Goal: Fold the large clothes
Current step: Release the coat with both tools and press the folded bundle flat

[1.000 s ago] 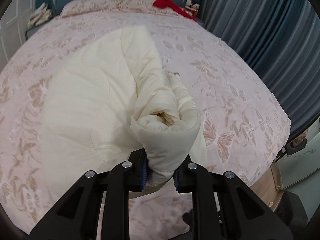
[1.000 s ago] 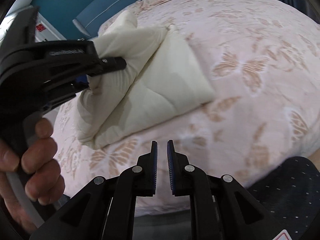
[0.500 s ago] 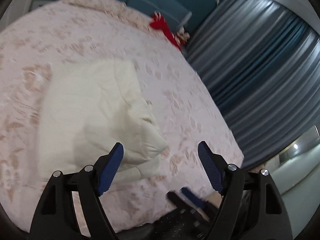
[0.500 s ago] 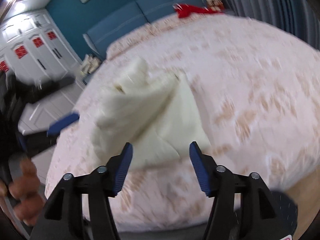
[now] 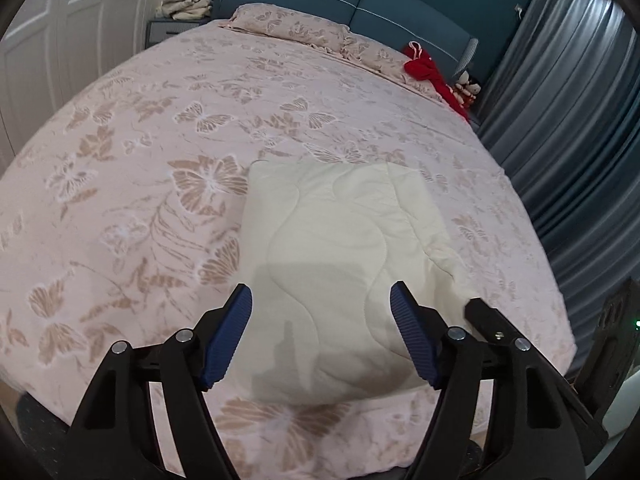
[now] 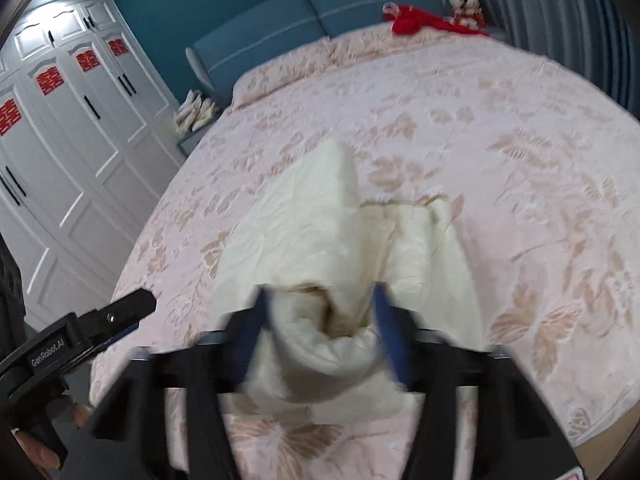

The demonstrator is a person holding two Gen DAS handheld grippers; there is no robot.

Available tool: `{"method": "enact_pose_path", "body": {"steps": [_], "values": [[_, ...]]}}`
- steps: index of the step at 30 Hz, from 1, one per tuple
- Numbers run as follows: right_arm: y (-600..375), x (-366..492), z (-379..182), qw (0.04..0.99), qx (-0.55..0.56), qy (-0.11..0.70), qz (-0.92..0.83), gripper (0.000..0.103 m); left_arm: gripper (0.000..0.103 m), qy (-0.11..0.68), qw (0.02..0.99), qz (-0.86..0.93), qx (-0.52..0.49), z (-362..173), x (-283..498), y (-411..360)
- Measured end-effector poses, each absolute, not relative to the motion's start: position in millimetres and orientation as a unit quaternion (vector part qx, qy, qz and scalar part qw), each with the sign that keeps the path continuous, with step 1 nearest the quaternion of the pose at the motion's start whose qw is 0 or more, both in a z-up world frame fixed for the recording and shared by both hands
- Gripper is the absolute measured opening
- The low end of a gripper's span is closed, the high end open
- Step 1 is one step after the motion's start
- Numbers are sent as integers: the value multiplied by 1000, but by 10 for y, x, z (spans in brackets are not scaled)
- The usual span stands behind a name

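A cream quilted garment (image 5: 344, 264) is lying folded into a rough rectangle on the pink butterfly-patterned bed (image 5: 160, 152), filling the lower centre of the left wrist frame. The left claw (image 5: 320, 336) is hanging above the garment's near edge with its blue pads (image 5: 230, 332) spread wide and touching no cloth; its jaws are closing slightly. At the lower right of that frame, a black fingertip of the other claw is poking in beside the garment's right corner.

In the right wrist frame, which is blurred, a bunched roll of the garment (image 6: 320, 320) is sitting between the pads of the right claw (image 6: 320, 328) at the lower centre. Its jaws are closing around that roll, and whether the pads are already pressing on the cloth cannot be told through the blur. The left claw's black body is showing at the lower left edge, held in a hand (image 6: 40, 444).

A red cloth (image 5: 430, 74) is lying at the head of the bed, upper right, against the blue headboard (image 5: 400, 4).
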State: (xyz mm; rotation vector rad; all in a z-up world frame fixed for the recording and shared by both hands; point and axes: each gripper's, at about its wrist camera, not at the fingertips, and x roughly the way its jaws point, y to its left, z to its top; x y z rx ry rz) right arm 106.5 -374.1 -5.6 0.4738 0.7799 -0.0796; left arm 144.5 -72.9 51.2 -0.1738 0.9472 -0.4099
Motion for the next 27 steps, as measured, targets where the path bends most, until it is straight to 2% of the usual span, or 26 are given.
{"method": "enact_pose_path", "body": {"steps": [2,5,11,18,27], "values": [[-3749,1045,-76,897,229,376,-42,18,68,448,871,-191,-65,543,1454,-788],[-3826,954,-65,898,238,367,-45,10,66,445,874,-191,-41,569,1486,-897],[-4074,722,-155,896,263,352,-60,7,66,450,869,-203,-19,557,1510,-1121],[-4430,364,-561,878,307,357,-92,7,66,456,863,-218,18,474,1469,-1466],[-4457,248,-1005,867,294,388,-107,7,62,491,840,-226,53,53,1488,-1916]]}}
